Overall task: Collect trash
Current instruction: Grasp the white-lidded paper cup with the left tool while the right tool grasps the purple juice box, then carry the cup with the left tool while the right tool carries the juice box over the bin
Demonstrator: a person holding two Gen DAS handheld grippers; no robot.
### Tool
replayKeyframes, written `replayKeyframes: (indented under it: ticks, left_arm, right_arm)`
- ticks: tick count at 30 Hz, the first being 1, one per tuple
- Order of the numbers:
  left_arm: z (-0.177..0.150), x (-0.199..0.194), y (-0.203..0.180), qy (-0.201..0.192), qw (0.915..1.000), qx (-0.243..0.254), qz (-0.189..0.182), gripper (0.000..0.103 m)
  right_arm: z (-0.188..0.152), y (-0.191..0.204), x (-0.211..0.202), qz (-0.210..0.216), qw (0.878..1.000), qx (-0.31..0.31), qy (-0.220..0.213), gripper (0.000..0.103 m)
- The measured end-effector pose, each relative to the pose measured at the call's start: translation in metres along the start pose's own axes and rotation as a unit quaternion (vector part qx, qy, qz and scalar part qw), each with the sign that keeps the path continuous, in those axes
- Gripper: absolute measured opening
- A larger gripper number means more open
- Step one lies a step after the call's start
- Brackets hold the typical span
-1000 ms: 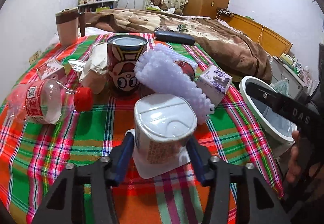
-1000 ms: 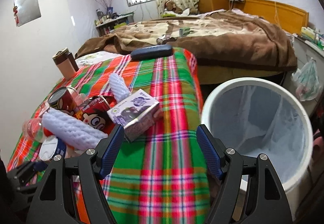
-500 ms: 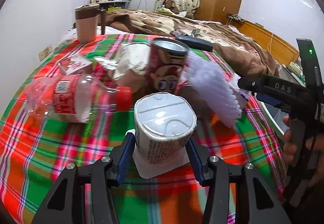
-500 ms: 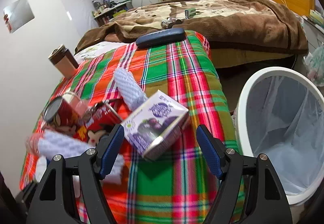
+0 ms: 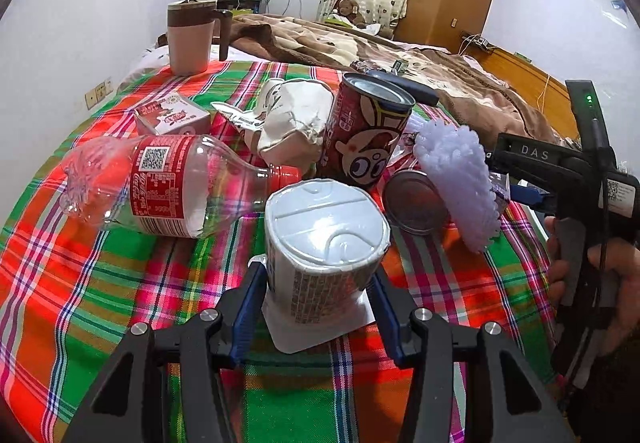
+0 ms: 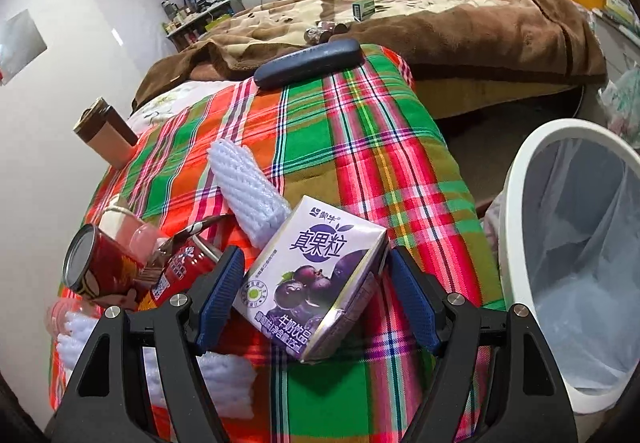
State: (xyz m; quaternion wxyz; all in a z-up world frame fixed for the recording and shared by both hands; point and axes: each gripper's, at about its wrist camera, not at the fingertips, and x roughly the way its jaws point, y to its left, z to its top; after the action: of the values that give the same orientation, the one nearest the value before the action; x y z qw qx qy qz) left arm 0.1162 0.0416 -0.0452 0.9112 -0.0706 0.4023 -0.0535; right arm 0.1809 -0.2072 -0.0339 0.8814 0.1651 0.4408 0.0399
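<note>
My left gripper (image 5: 318, 275) is shut on a white foil-lidded cup (image 5: 326, 227), held upright low over the plaid tablecloth (image 5: 100, 303). In the right wrist view my right gripper (image 6: 316, 263) stands open astride a purple drink carton (image 6: 320, 239) that lies tilted on the cloth; both blue pads are apart from its sides. A hand (image 5: 616, 283) holds that gripper at the right edge of the left wrist view. To the right of the table stands a white bin (image 6: 520, 183) with a clear liner.
Behind the cup lie a clear bottle with a red label (image 5: 160, 187), an upright red can (image 5: 366, 139), a tipped can (image 5: 416, 203), white foam netting (image 5: 460, 179), a crumpled paper bag (image 5: 292, 119) and a small red carton (image 5: 172, 117). A mug (image 5: 188, 39) and a dark case (image 6: 308, 63) sit at the far edge.
My right gripper has swung left from in front of the bin and down over the purple carton, which now lies between its fingers. The left gripper drifted sideways, still gripping the cup.
</note>
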Motion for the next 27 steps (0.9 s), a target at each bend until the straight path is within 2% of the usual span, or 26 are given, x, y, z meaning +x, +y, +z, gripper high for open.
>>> replayKeyframes:
  ticks: [3, 7, 15, 21, 27]
  left_arm:
    - [0.0, 0.001, -0.001, 0.001, 1.0, -0.001, 0.001, 0.052]
    - [0.0, 0.001, -0.002, 0.002, 1.0, 0.001, 0.001, 0.052]
    - [0.0, 0.005, -0.002, 0.008, 1.0, 0.004, 0.003, 0.052]
    - [-0.001, 0.005, -0.003, 0.005, 1.0, 0.0, -0.001, 0.051]
    - [-0.001, 0.002, -0.007, 0.002, 0.9999, 0.008, -0.012, 0.05]
  right_arm:
    - [-0.001, 0.0, 0.001, 0.013, 1.0, -0.008, 0.002, 0.076]
    - [-0.009, -0.008, 0.002, 0.055, 0.998, 0.013, 0.018, 0.074]
    - [-0.02, -0.001, -0.01, 0.049, 0.998, -0.041, 0.004, 0.073]
    - [-0.025, 0.012, -0.025, 0.019, 0.992, -0.125, -0.021, 0.07]
    - [-0.026, 0.003, -0.031, 0.023, 0.993, -0.112, -0.033, 0.068]
